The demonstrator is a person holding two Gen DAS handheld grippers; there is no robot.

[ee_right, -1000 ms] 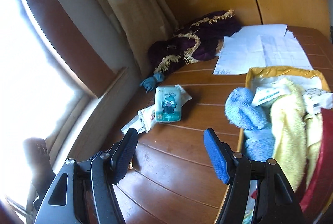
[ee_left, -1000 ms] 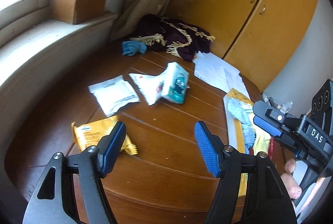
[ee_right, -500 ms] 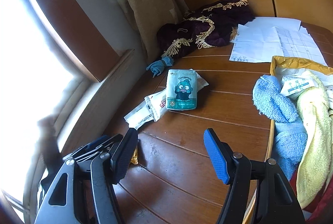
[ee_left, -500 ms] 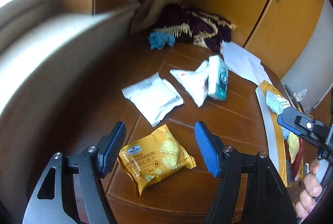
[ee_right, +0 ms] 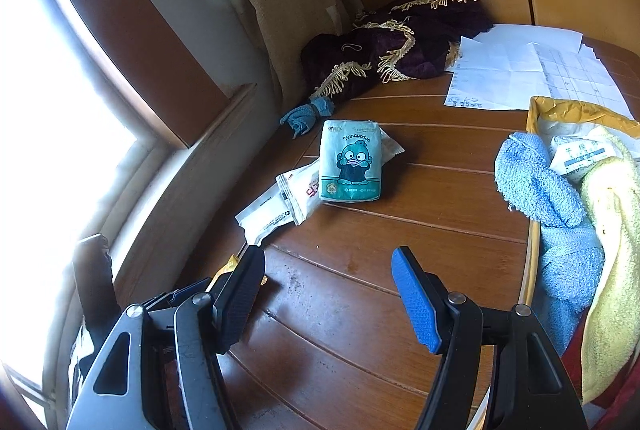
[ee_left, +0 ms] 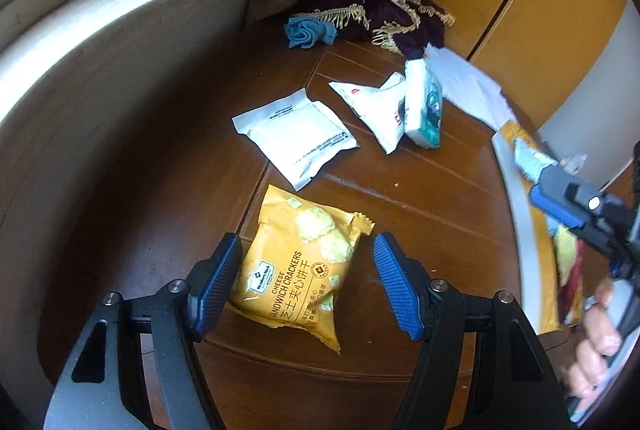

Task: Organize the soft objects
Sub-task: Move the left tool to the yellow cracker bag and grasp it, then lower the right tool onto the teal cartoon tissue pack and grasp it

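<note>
Cracker packet [ee_left: 298, 266], one, lies between open left hand-held gripper [ee_left: 308, 280] fingers.

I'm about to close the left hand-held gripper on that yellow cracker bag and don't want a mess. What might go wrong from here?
1. The cracker bag lies between the open fingers of the left hand-held gripper; a hard squeeze may crush the crackers.
2. One pad overlaps the bag's edge, so the slick wrapper might slip or skid on the table.
3. The right hand-held gripper hovers nearby; carrying the bag across could bump it.

Both wrist views look low across the table [ee_left: 420, 214], sharing the tissue pack [ee_right: 352, 162].
</note>
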